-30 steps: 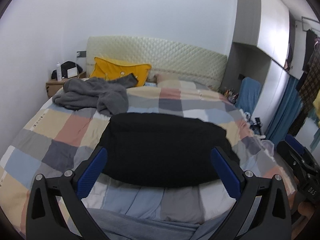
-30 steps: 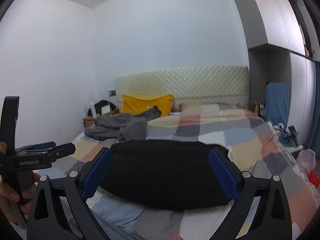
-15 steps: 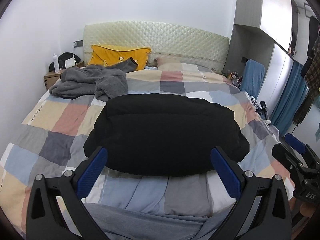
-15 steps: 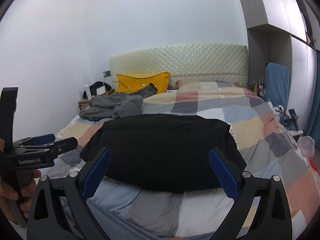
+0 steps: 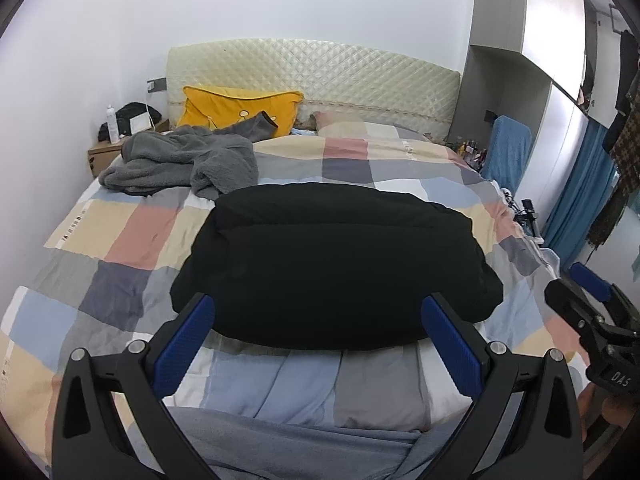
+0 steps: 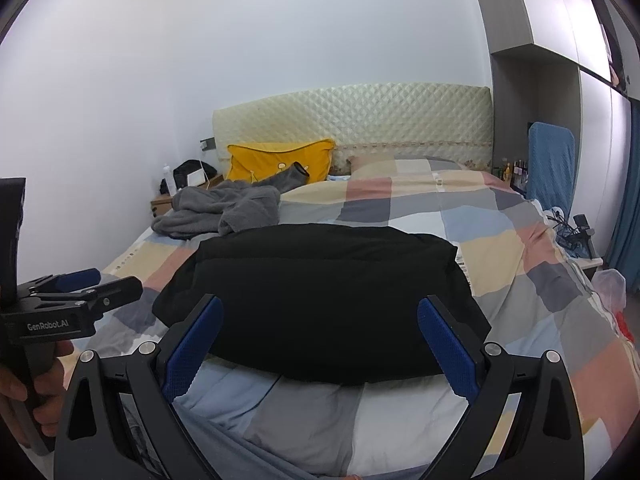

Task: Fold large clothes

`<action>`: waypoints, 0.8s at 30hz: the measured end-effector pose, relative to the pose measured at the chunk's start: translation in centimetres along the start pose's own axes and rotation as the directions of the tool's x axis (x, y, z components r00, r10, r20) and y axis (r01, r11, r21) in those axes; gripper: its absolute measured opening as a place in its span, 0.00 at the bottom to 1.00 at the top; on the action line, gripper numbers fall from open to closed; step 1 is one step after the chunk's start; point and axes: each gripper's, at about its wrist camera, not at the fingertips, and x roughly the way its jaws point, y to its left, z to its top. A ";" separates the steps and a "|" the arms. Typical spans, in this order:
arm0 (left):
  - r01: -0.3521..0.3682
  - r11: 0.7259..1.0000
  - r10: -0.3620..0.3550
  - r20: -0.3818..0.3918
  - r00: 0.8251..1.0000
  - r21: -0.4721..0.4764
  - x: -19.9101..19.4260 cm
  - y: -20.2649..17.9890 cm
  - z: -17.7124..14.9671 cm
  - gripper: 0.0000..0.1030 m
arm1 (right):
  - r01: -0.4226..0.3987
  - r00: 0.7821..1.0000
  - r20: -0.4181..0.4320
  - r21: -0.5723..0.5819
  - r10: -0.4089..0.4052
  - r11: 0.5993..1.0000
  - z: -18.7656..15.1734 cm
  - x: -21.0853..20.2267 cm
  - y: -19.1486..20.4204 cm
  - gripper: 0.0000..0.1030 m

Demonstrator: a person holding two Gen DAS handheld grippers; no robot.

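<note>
Both hand-held grippers point(image 5: 318, 340) point(image 6: 320, 342) lower now, agape over black garment point(image 5: 332, 264).

You're in a home bedroom: a bed point(image 5: 120, 232) under a checked quilt, its quilted cream headboard point(image 5: 340, 68) behind a yellow pillow point(image 5: 236, 106), a wooden nightstand point(image 5: 105, 154) beside it, tall built-in wardrobes point(image 5: 560, 40) along the right wall
</note>
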 end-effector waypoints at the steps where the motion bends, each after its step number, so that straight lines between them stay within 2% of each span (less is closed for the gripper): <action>1: -0.002 1.000 0.002 0.001 1.000 -0.002 0.0 0.1 0.0 1.00 | -0.002 1.000 0.000 0.002 0.002 1.000 0.0 0.0 0.0 0.95; 13: 0.010 1.000 -0.010 -0.005 1.000 -0.005 0.2 -0.2 -0.1 1.00 | 0.011 0.999 -0.032 0.017 -0.010 1.000 -0.3 0.9 -0.5 0.95; 24: -0.001 1.000 0.001 -0.013 1.000 -0.008 0.0 -0.2 -0.3 1.00 | 0.025 1.000 -0.018 0.012 -0.025 1.000 -0.4 0.2 -0.7 0.95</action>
